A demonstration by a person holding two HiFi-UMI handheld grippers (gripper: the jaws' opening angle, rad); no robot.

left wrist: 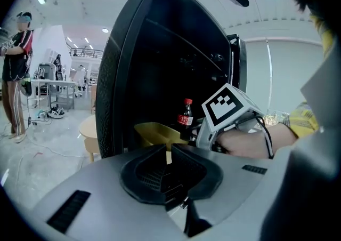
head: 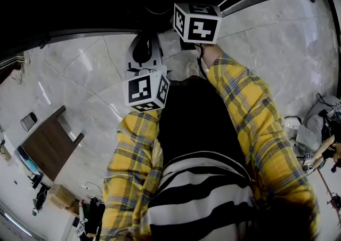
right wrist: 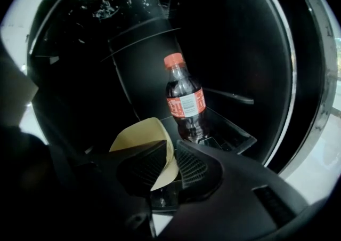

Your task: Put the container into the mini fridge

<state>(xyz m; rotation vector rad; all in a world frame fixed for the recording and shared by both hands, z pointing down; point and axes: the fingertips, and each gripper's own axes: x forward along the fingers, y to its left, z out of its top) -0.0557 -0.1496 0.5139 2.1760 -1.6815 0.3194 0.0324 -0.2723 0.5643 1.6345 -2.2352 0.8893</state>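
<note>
The black mini fridge [left wrist: 160,53] stands open in front of me. In the right gripper view, my right gripper [right wrist: 171,152] is shut on the rim of a pale yellow container [right wrist: 139,134], held low inside the dark fridge interior [right wrist: 106,74]. Just beyond it a cola bottle [right wrist: 184,101] with a red cap stands upright on a black ledge. The left gripper view shows the container [left wrist: 154,131] and the bottle [left wrist: 185,114] in the fridge mouth, with the right gripper's marker cube [left wrist: 229,109] beside them. My left gripper [left wrist: 168,153] hangs back outside, shut on nothing.
From the head view both marker cubes [head: 146,90] [head: 196,21] point at the dark fridge over a pale marble floor [head: 80,74]. A wooden table [head: 50,146] stands to the left. A person [left wrist: 13,69], a round stool [left wrist: 88,128] and tables [left wrist: 53,85] lie left of the fridge.
</note>
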